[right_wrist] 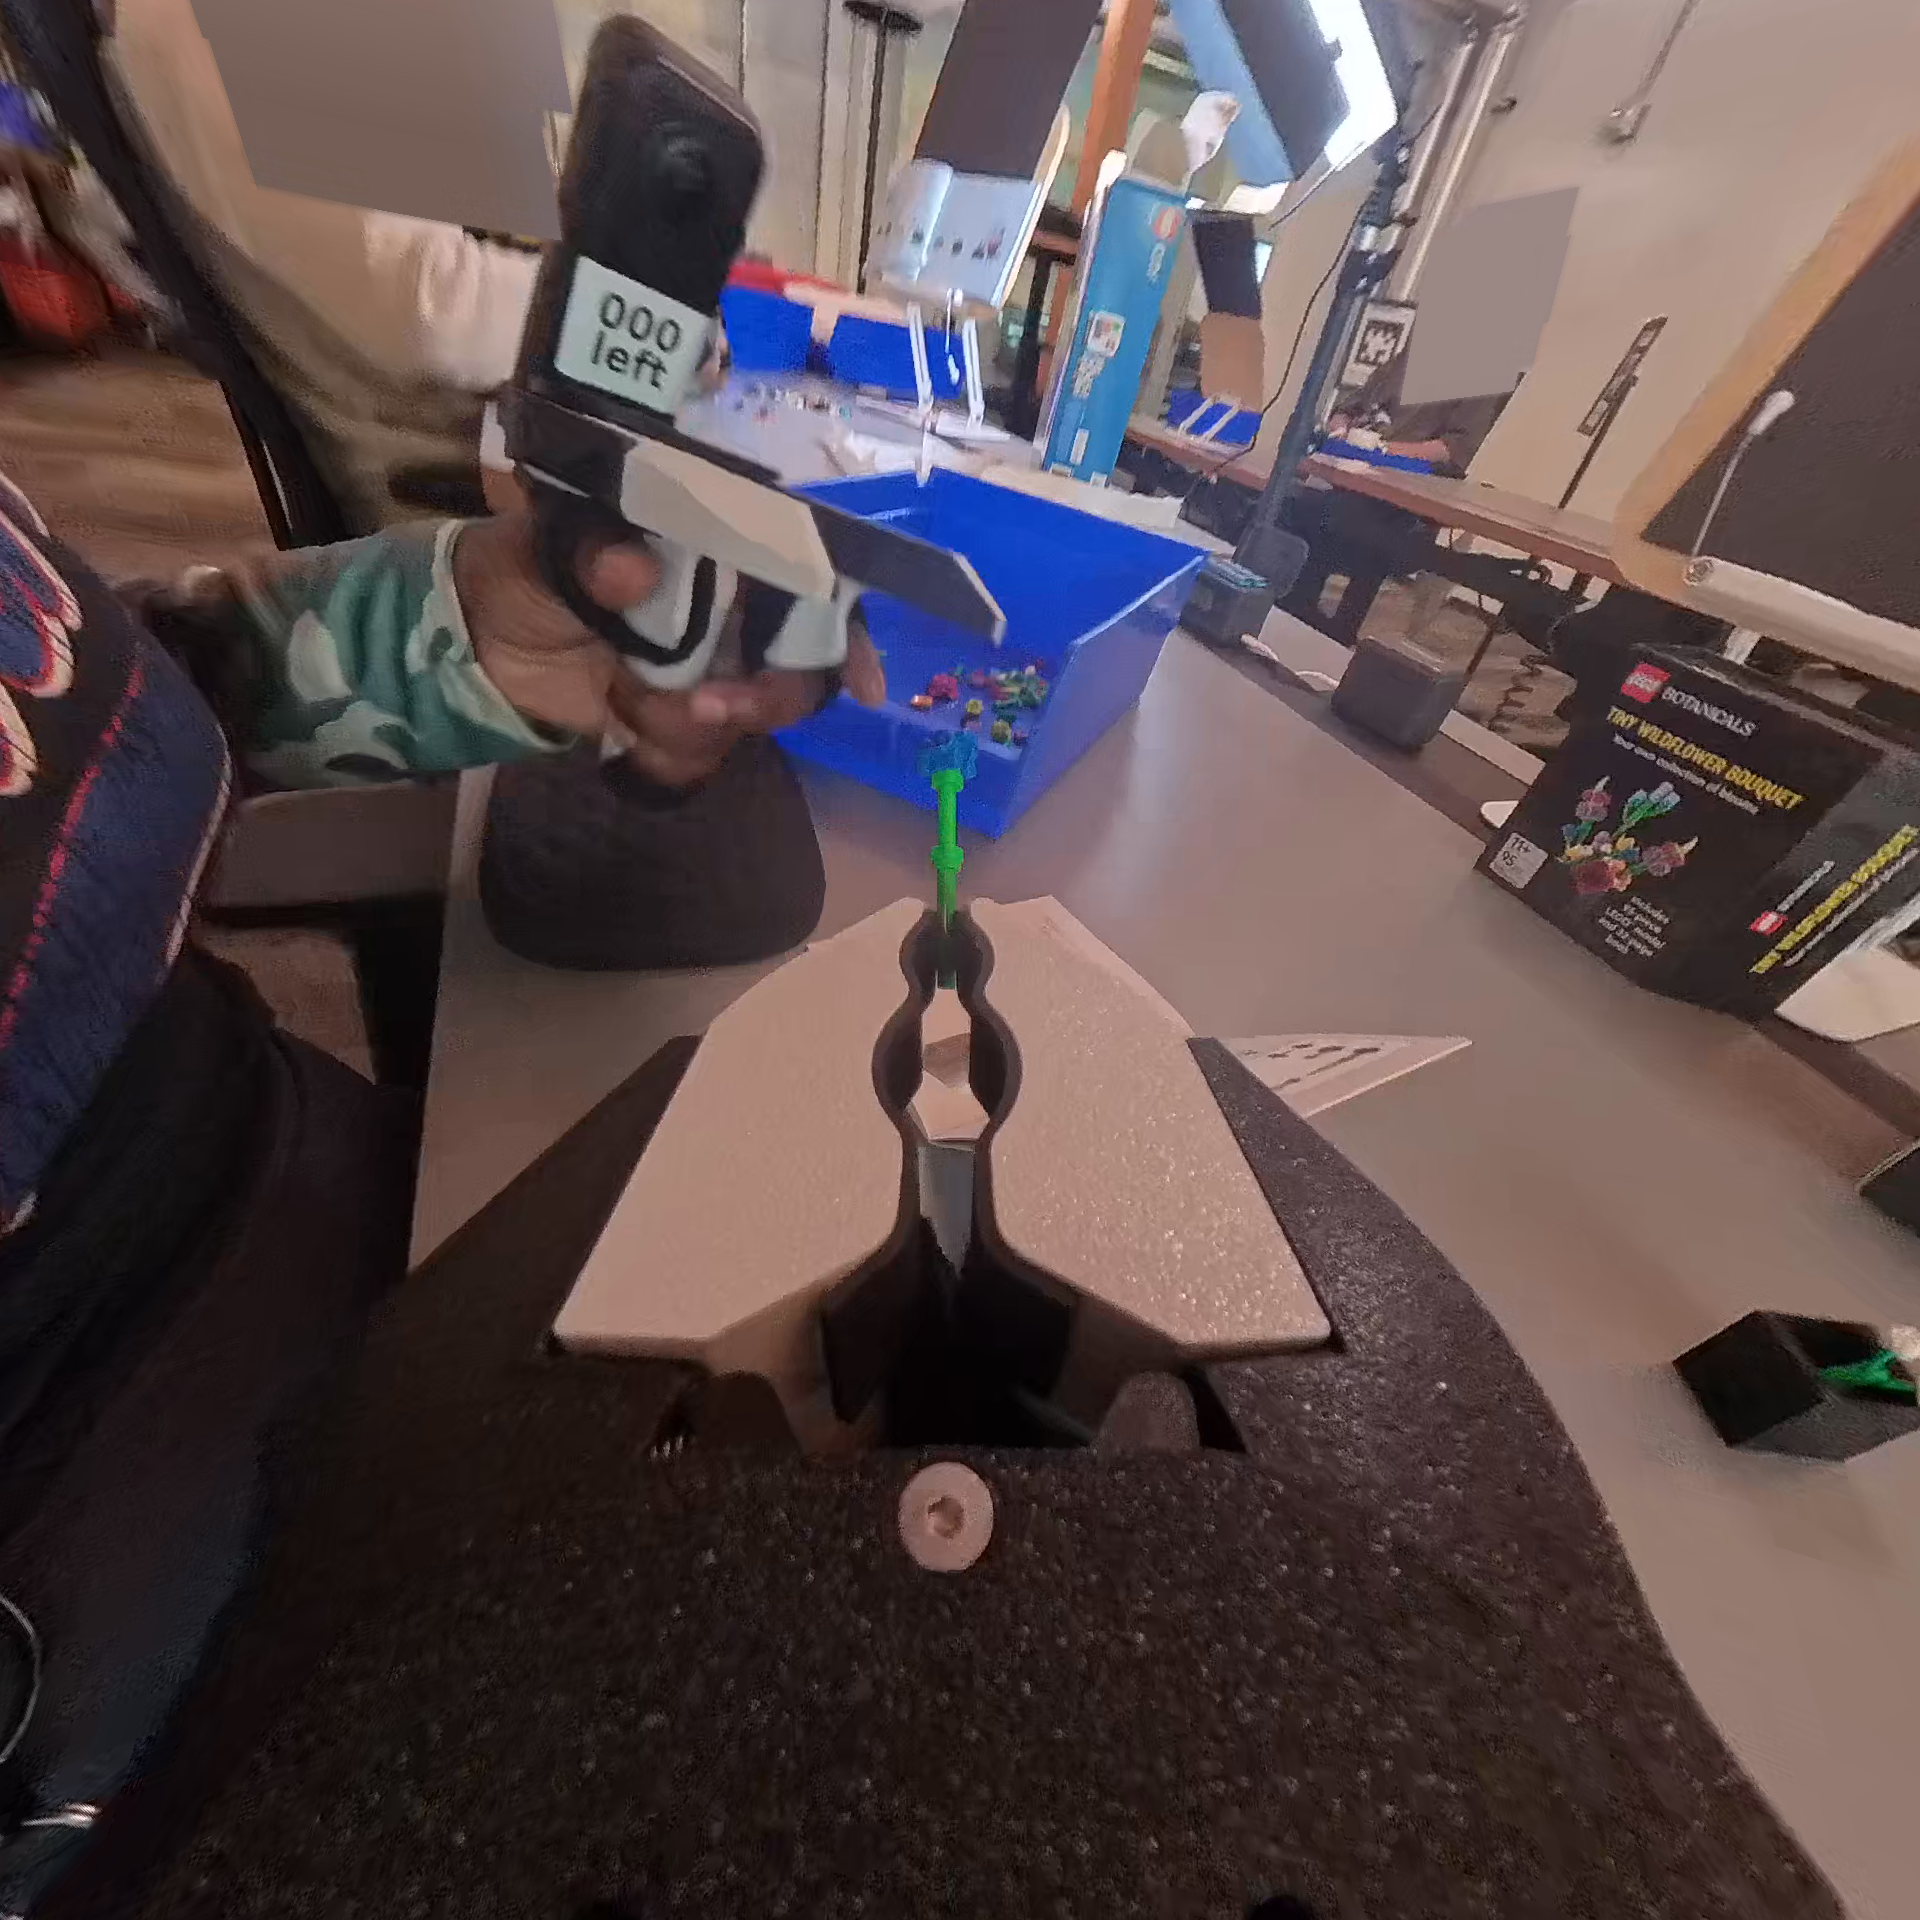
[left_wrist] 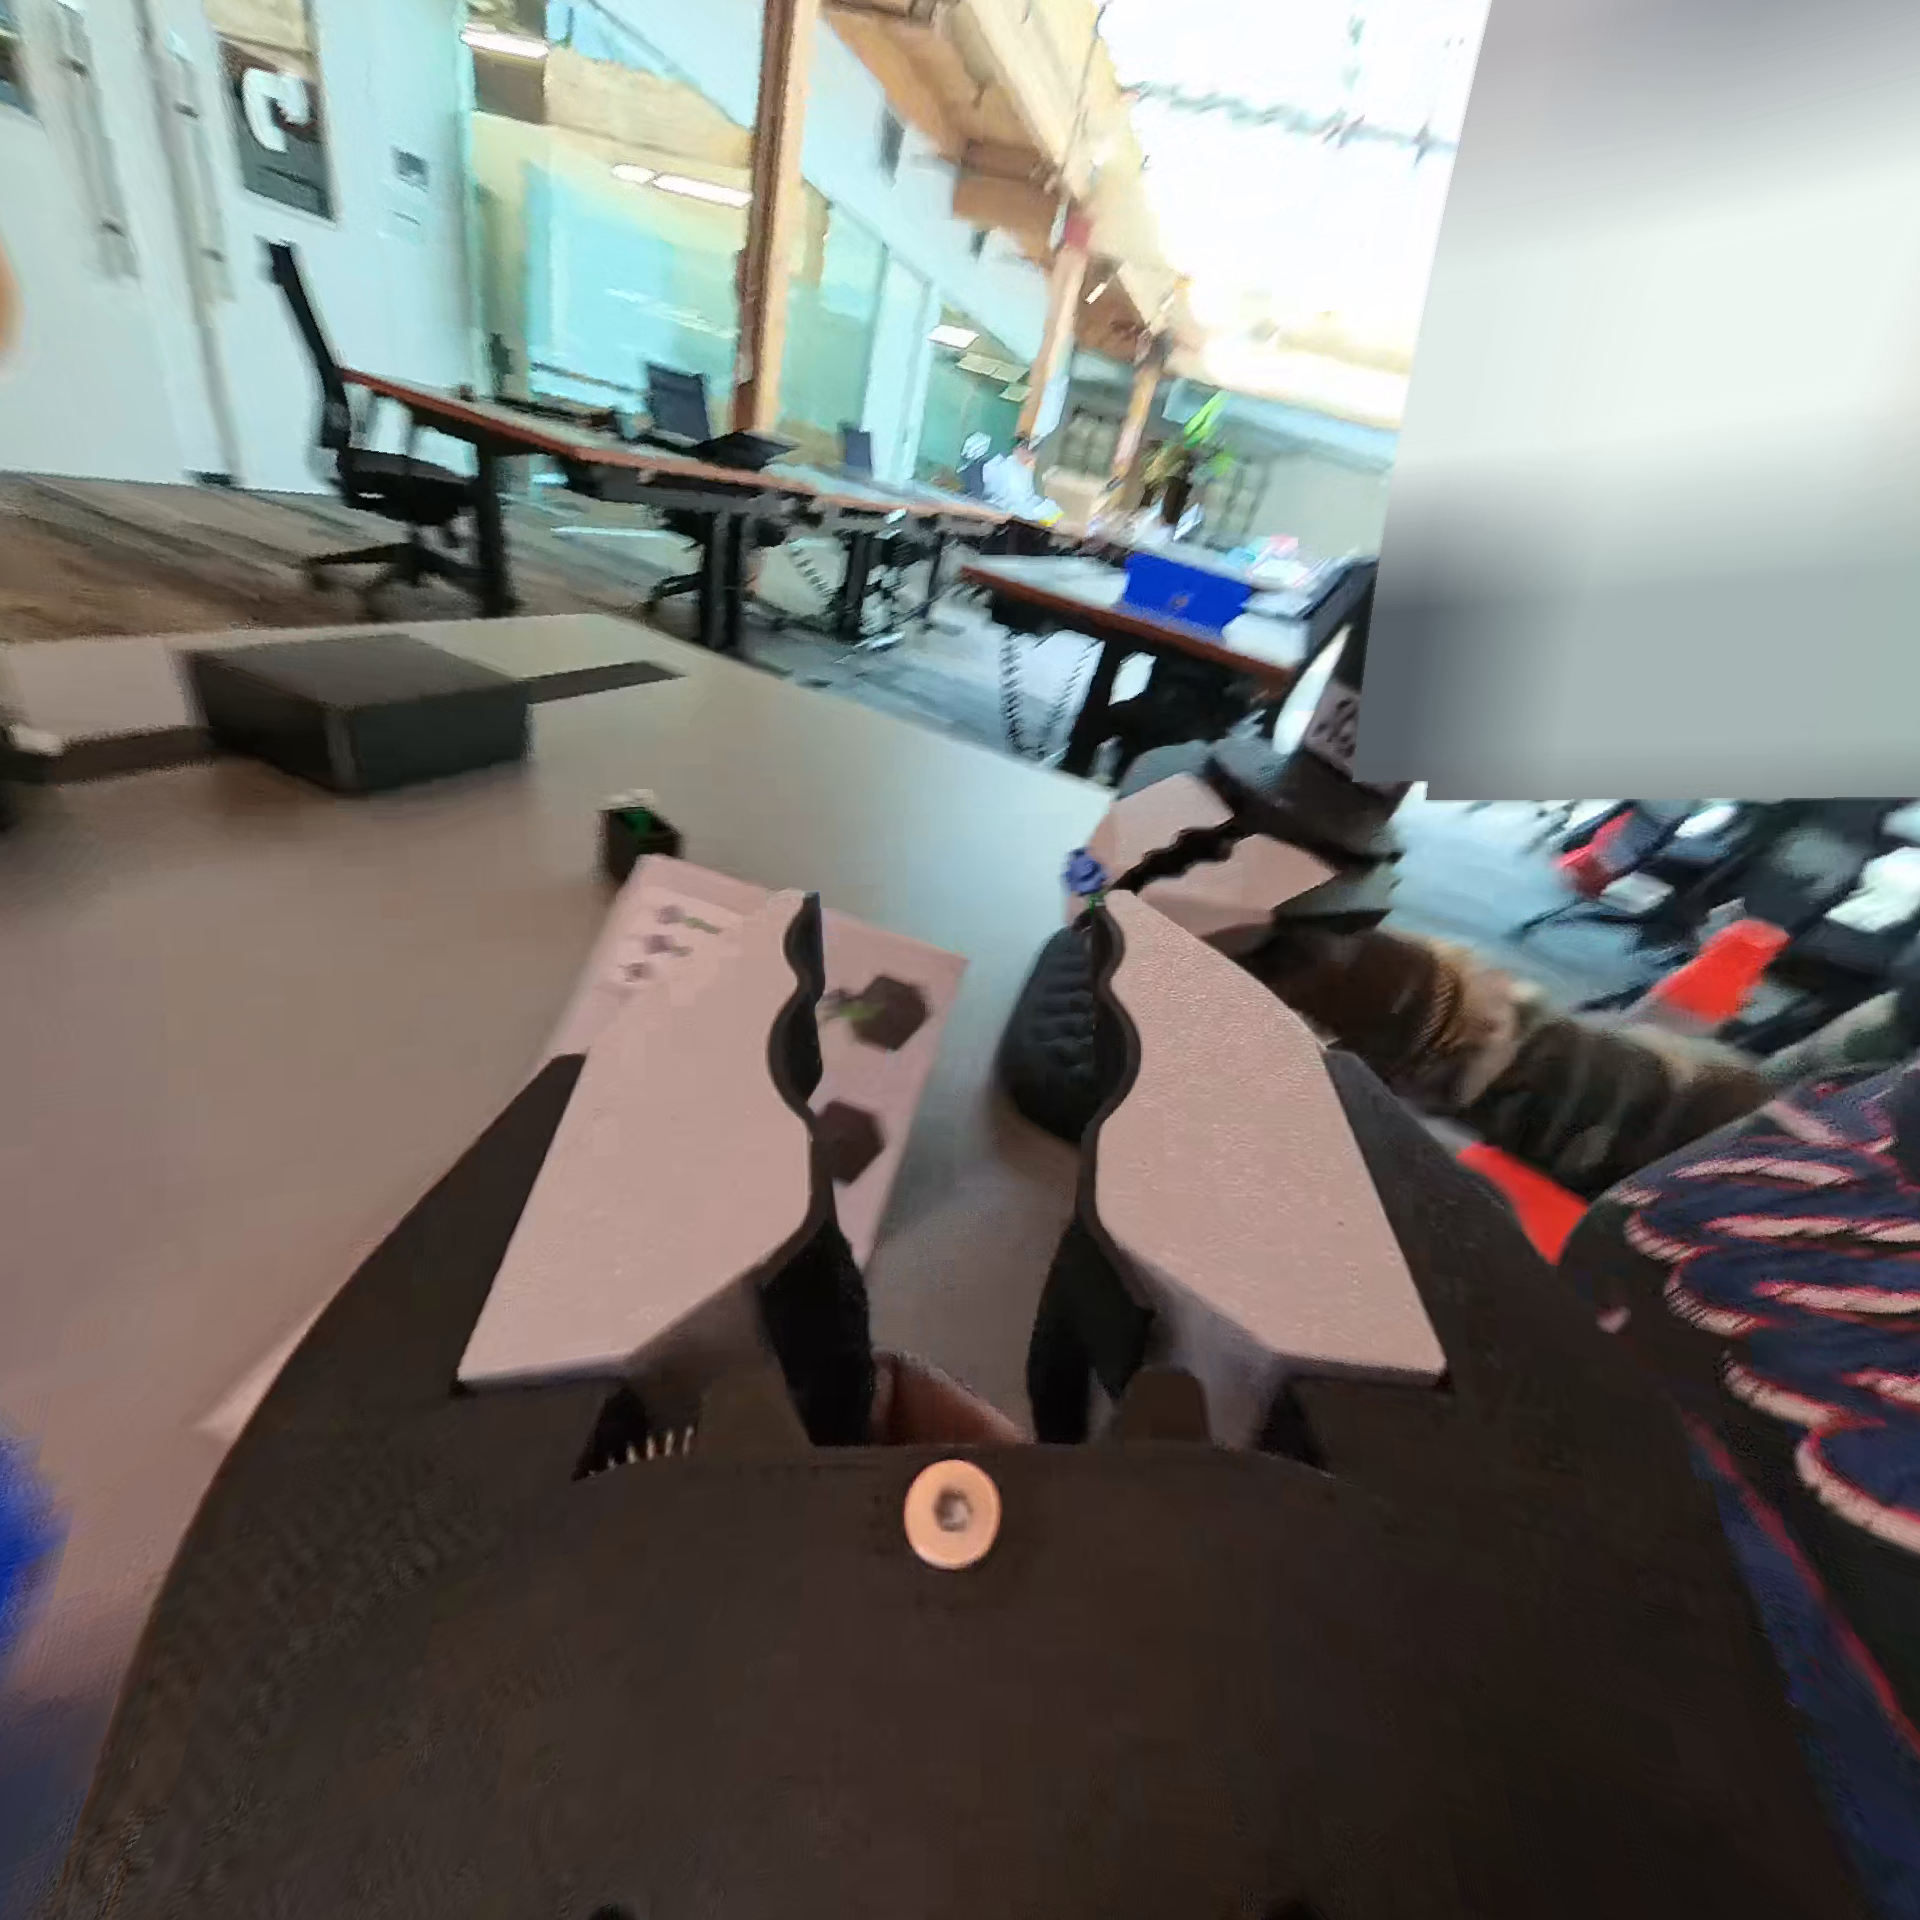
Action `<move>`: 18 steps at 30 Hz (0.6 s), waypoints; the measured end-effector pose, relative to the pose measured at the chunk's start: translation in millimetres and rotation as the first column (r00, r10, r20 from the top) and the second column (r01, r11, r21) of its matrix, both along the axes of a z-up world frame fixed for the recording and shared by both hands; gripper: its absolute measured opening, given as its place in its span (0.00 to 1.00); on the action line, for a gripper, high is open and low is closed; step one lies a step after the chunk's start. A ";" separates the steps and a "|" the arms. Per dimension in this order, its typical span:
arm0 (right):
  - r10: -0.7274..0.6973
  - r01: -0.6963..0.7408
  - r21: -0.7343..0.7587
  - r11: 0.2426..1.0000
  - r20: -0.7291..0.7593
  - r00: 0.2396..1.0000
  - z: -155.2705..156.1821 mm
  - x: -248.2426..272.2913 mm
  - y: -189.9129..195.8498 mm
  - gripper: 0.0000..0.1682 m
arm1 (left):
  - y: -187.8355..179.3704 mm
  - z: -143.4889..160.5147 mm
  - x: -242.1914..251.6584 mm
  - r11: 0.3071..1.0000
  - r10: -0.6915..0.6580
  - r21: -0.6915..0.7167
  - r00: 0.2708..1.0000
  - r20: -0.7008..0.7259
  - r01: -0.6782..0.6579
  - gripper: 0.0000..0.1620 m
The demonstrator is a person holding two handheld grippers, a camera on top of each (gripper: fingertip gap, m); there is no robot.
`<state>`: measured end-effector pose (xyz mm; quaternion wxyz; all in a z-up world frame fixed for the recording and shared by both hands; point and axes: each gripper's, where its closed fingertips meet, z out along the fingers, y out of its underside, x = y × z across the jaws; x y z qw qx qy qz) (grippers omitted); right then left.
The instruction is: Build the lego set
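Item: green flower stem (right_wrist: 945, 852) with a blue blossom (right_wrist: 948, 750) at its far end. It is clamped at its base by the right tongs (right_wrist: 948, 920), and its long axis is carried straight forward along the fingers, away from the holder.

Left tongs (left_wrist: 951, 914): held apart and empty, raised above the counter (right_wrist: 1299, 914), to the left of the stem and near its tip.

Loose pieces are kept in the blue bin (right_wrist: 1101, 613) beyond. A black block (right_wrist: 1787, 1387) bearing a green piece is set to the right.

Blue bin (right_wrist: 1091, 613) just beyond flower stem (right_wrist: 945, 831)
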<state>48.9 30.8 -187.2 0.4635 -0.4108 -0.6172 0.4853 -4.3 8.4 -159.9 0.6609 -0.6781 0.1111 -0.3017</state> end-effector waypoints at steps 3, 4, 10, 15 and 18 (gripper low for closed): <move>0.000 -0.008 -0.101 0.995 -0.077 0.997 4.6 11.4 8.1 0.02 | -13.9 5.7 -63.4 0.981 0.163 -0.054 0.942 -0.295 -0.187 0.28; -0.005 -0.008 -0.129 0.992 -0.102 0.995 5.9 14.9 11.6 0.02 | -19.8 6.5 -91.4 0.961 0.209 -0.084 0.893 -0.400 -0.262 0.26; 0.032 -0.060 -0.176 0.982 -0.158 0.987 8.0 26.5 17.9 0.02 | -52.7 -39.6 -221.3 0.820 -0.135 -0.434 0.611 -0.780 -0.373 0.14; 0.038 -0.069 -0.191 0.979 -0.166 0.985 8.3 27.4 19.1 0.02 | -25.8 -90.0 -246.0 0.781 -0.359 -0.565 0.550 -0.754 -0.265 0.14; 0.023 -0.051 -0.182 0.982 -0.156 0.987 6.9 26.7 21.7 0.02 | 2.2 -109.1 -234.5 0.687 -0.282 -0.662 0.729 -0.623 -0.300 0.12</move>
